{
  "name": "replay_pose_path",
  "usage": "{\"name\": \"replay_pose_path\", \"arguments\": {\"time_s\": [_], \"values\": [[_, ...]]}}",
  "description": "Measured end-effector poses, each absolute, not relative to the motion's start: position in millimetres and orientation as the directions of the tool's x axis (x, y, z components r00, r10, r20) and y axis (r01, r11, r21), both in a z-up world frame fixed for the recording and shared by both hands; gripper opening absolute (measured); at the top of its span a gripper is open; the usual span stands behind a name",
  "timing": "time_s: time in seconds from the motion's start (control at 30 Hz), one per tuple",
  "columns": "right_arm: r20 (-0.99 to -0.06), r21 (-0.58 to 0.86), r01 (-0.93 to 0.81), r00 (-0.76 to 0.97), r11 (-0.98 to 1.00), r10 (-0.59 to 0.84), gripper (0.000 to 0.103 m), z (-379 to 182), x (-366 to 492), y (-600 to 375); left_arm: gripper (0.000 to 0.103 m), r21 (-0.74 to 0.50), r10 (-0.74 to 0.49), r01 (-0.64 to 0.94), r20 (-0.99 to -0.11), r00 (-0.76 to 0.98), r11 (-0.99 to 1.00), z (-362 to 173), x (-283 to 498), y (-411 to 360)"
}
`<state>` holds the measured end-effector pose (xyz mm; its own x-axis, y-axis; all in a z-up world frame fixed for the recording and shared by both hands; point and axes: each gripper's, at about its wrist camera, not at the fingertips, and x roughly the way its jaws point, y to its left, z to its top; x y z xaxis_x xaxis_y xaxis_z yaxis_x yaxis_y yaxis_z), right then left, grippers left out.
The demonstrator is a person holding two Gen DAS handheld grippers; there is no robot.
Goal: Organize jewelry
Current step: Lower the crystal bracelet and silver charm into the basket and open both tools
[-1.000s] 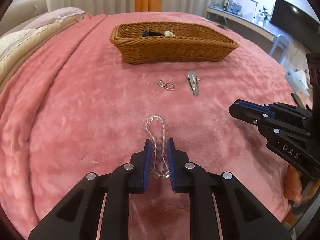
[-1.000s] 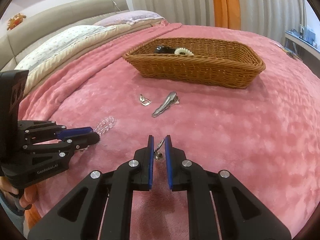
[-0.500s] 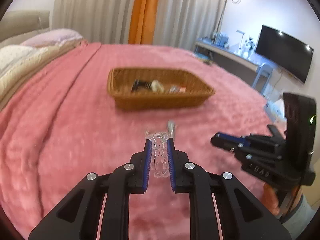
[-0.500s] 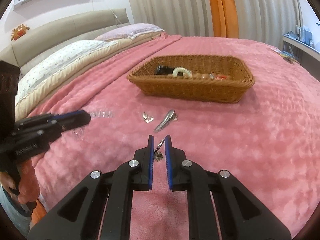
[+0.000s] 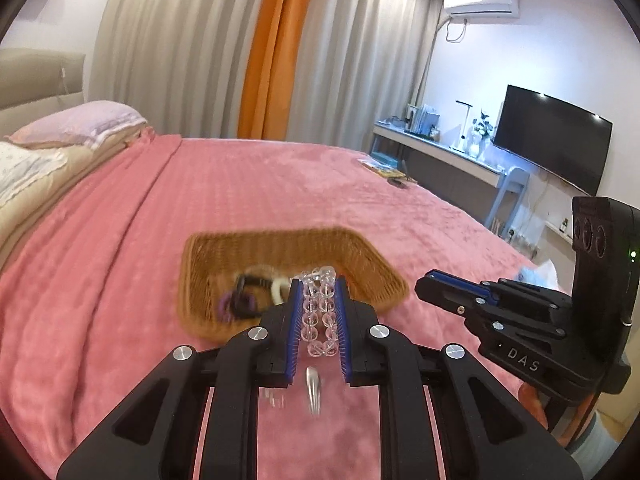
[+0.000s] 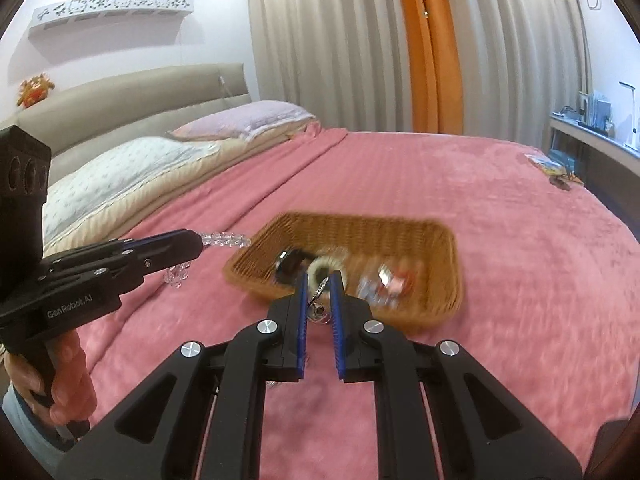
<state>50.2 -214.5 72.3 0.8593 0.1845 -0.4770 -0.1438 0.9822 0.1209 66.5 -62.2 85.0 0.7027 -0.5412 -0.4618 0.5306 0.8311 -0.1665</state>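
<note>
My left gripper (image 5: pixel 318 288) is shut on a clear bead bracelet (image 5: pixel 319 312) and holds it in the air, just in front of the wicker basket (image 5: pixel 360 260). It also shows in the right wrist view (image 6: pixel 192 246), with the bracelet (image 6: pixel 224 237) sticking out of it left of the basket (image 6: pixel 444 252). My right gripper (image 6: pixel 319 280) is shut on a small silver earring (image 6: pixel 318 300), lifted near the basket's front rim. It also shows in the left wrist view (image 5: pixel 430 284). The basket holds a black clip, a white ring and other small pieces.
A silver hair clip (image 5: pixel 313 394) and a small silver piece (image 5: pixel 275 398) lie on the pink blanket (image 5: pixel 120 280) below my left gripper. Pillows (image 6: pixel 132 168) lie at the left. A desk and TV (image 5: pixel 554 144) stand to the right.
Both grippers have lifted off the blanket and moved forward towards the basket, each keeping its piece. The basket now appears closer and lower in both views.
</note>
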Motion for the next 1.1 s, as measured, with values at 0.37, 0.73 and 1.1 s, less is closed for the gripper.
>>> {"name": "replay_pose_path", "arguments": {"time_s": [0.37, 0.73, 1.1], "values": [[-0.578, 0.238, -0.086, 0.788, 0.967, 0.212, 0.009, 34.6, 159.3, -256.0, 0.006, -0.231, -0.521, 0.479, -0.539, 0.662, 0.847, 51.0, 158.9, -97.5], [-0.667, 0.245, -0.057, 0.715, 0.968, 0.211, 0.009, -4.3, 190.0, -263.2, 0.0, -0.277, -0.527, 0.464, -0.609, 0.593, 0.841, 5.4, 192.6, -102.6], [-0.604, 0.326, -0.038, 0.76, 0.945, 0.239, 0.05, 17.1, 166.8, -279.5, 0.057, -0.333, -0.572, 0.466, -0.538, 0.619, 0.819, 34.1, 166.3, -74.0]]}}
